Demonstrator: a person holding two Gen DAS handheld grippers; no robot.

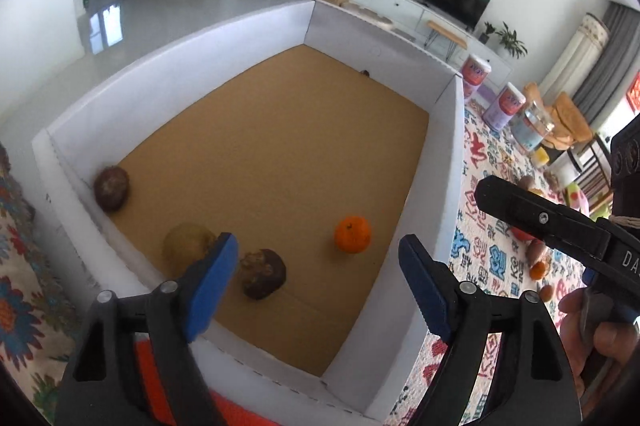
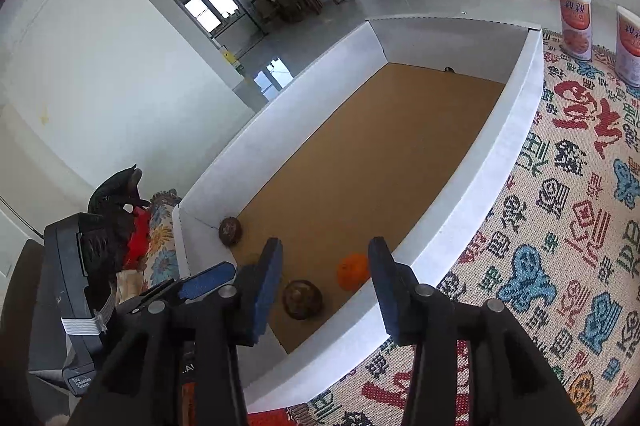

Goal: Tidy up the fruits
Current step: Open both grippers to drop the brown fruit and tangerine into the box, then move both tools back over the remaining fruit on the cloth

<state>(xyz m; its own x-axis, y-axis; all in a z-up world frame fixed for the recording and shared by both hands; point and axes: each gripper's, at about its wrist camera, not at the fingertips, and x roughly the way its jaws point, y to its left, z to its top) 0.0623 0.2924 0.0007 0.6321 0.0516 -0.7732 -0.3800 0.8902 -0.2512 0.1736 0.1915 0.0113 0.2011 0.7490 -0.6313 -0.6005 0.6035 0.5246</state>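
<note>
A white box (image 1: 450, 161) with a brown cardboard floor holds an orange mandarin (image 1: 352, 234), a dark brown fruit (image 1: 263, 273), a yellowish-brown fruit (image 1: 186, 244) and another brown fruit (image 1: 111, 187) in the near left corner. My left gripper (image 1: 318, 278) is open and empty above the box's near end. My right gripper (image 2: 325, 280) is open and empty over the box's near right wall (image 2: 472, 193), above the mandarin (image 2: 352, 270) and the dark fruit (image 2: 302, 299). The corner fruit (image 2: 230, 230) shows too.
Several loose fruits (image 1: 537, 268) lie on the patterned cloth (image 2: 560, 246) right of the box, partly hidden by my right gripper body. Two pink-labelled cans (image 2: 576, 23) stand at the cloth's far end. A flowered cloth (image 1: 20, 290) lies left of the box.
</note>
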